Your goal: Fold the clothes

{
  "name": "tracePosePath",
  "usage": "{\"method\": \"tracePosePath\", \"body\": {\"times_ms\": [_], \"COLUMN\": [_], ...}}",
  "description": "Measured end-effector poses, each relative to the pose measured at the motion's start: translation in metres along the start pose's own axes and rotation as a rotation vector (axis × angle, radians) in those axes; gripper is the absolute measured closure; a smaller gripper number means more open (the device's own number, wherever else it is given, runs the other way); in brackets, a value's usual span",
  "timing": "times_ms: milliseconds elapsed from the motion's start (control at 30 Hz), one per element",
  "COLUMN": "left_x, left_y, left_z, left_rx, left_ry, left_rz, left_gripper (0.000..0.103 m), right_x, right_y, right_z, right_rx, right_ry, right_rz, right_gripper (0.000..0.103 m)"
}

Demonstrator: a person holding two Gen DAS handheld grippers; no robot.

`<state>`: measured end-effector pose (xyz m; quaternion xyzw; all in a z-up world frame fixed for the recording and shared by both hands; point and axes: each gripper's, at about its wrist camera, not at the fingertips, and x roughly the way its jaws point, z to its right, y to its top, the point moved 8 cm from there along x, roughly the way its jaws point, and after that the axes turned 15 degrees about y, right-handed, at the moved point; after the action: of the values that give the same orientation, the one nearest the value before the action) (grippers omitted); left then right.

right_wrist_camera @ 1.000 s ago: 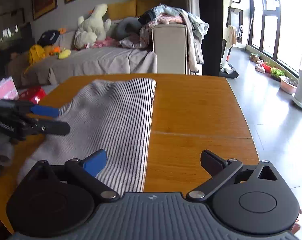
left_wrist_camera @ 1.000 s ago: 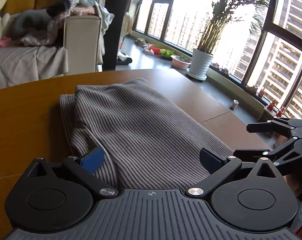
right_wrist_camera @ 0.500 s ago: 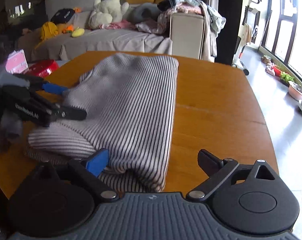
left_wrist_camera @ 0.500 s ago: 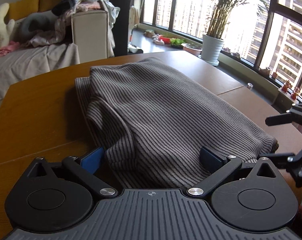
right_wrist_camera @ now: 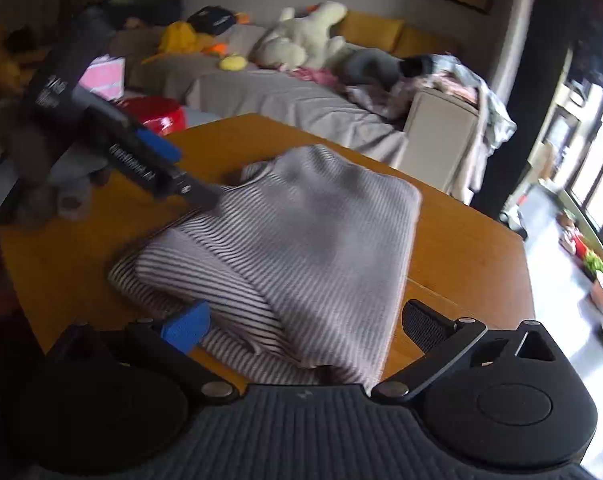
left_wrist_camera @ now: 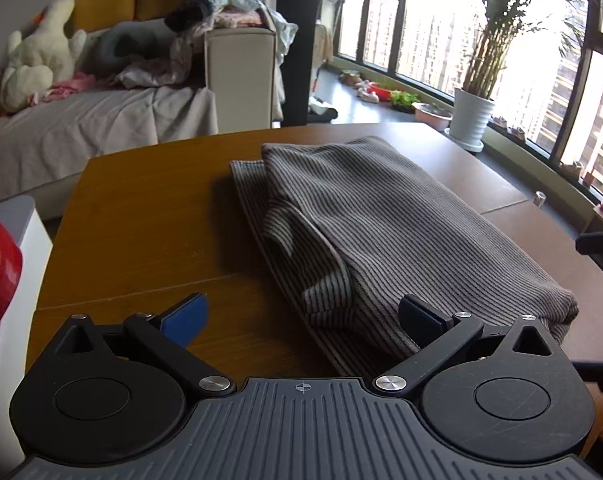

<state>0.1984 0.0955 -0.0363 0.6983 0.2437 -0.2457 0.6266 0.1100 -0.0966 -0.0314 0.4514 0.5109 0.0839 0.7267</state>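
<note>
Left gripper [left_wrist_camera: 301,318]: where the left wrist view begins, at 6 o'clock, the jaws are seen spread wide, nothing held; blue pad [left_wrist_camera: 184,315] is over bare wood, dark pad [left_wrist_camera: 421,318] is against the near edge of the cloth.
Right gripper [right_wrist_camera: 305,324]: jaws spread wide, nothing gripped; the near end of the cloth is framed between the fingers, contact with the pads cannot be told.
Striped garment [left_wrist_camera: 381,224]: grey, dark-striped, folded into a long bundle; laid on the table from 6 to 12 o'clock in the left wrist view, with a lower layer showing along its 9 o'clock side. In the right wrist view [right_wrist_camera: 301,232] it fills the centre, somewhat blurred.
Table [left_wrist_camera: 141,208]: orange-brown wood, a seam is seen across it; bare at 9 o'clock of the garment.
Left gripper, seen from right view [right_wrist_camera: 157,162]: at 10 o'clock, blurred, tip at the garment's far left edge; touching or not cannot be told.
Red object [right_wrist_camera: 157,114]: beyond the table at 10 o'clock.
Sofa [left_wrist_camera: 101,120]: grey cover, at 11 o'clock, far.
Plush toy [left_wrist_camera: 37,64]: white, on the sofa.
Clothes pile [left_wrist_camera: 229,12]: heaped on the sofa arm, 12 o'clock.
Potted plant [left_wrist_camera: 473,116]: white pot by the window, 2 o'clock.
</note>
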Motion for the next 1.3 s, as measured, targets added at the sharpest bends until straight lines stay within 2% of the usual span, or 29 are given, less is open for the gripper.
{"method": "tracePosePath", "body": {"times_ms": [100, 200, 233, 267, 333, 367, 467, 567, 600, 667, 867, 1000, 1033, 1100, 1200, 1267, 1300], "left_x": [0.000, 0.001, 0.001, 0.001, 0.000, -0.001, -0.009, -0.024, -0.028, -0.035, -0.037, -0.049, -0.045, -0.038, -0.018, -0.008, -0.005], "left_y": [0.000, 0.001, 0.002, 0.003, 0.004, 0.004, 0.004, 0.005, 0.004, -0.002, -0.023, -0.036, -0.037, -0.039, -0.035, -0.024, -0.019], "left_z": [-0.002, -0.002, -0.003, -0.003, -0.005, -0.005, -0.006, -0.005, -0.004, 0.003, 0.031, 0.057, 0.061, 0.067, 0.066, 0.056, 0.050], "left_rx": [-0.027, -0.041, -0.042, -0.043, -0.045, -0.043, -0.018, 0.042, 0.065, 0.128, 0.309, 0.429, 0.449, 0.487, 0.481, 0.363, 0.291], "left_ry": [-0.008, -0.015, -0.017, -0.020, -0.025, -0.028, -0.048, -0.116, -0.140, -0.172, -0.213, -0.300, -0.267, -0.202, -0.074, -0.087, -0.121], "left_rz": [-0.018, -0.032, -0.031, -0.030, -0.028, -0.025, -0.005, 0.052, 0.068, 0.089, 0.108, 0.158, 0.165, 0.178, 0.175, 0.119, 0.088], "left_gripper": [0.000, 0.000, 0.000, 0.000, 0.000, 0.000, 0.000, 0.000, 0.000, 0.000, 0.000, 0.000, 0.000, 0.000, 0.000, 0.000, 0.000], "right_x": [0.020, 0.040, 0.042, 0.044, 0.047, 0.049, 0.046, 0.041, 0.040, 0.040, 0.042, 0.041, 0.040, 0.040, 0.031, 0.025, 0.022], "right_y": [0.002, 0.000, 0.001, 0.003, 0.008, 0.010, 0.010, 0.009, 0.008, 0.005, 0.003, 0.002, 0.003, 0.010, 0.014, 0.010, 0.008], "right_z": [-0.024, -0.038, -0.040, -0.035, -0.025, -0.021, 0.018, 0.048, 0.053, 0.056, 0.057, 0.068, 0.068, 0.060, 0.036, 0.017, 0.008], "right_rx": [-0.132, -0.236, -0.246, -0.200, -0.091, -0.037, 0.293, 0.571, 0.621, 0.660, 0.663, 0.718, 0.713, 0.610, 0.334, 0.141, 0.045], "right_ry": [0.031, 0.017, 0.012, 0.031, 0.074, 0.096, 0.201, 0.300, 0.322, 0.342, 0.338, 0.356, 0.353, 0.306, 0.199, 0.110, 0.065], "right_rz": [-0.036, -0.077, -0.064, -0.064, -0.070, -0.073, -0.017, 0.047, 0.058, 0.068, 0.063, 0.067, 0.065, 0.055, 0.030, 0.017, 0.010], "right_gripper": [0.001, 0.002, 0.005, 0.006, 0.019, 0.020, 0.021, 0.023, 0.023, 0.023, 0.023, 0.025, 0.025, 0.022, 0.018, 0.018, 0.018]}}
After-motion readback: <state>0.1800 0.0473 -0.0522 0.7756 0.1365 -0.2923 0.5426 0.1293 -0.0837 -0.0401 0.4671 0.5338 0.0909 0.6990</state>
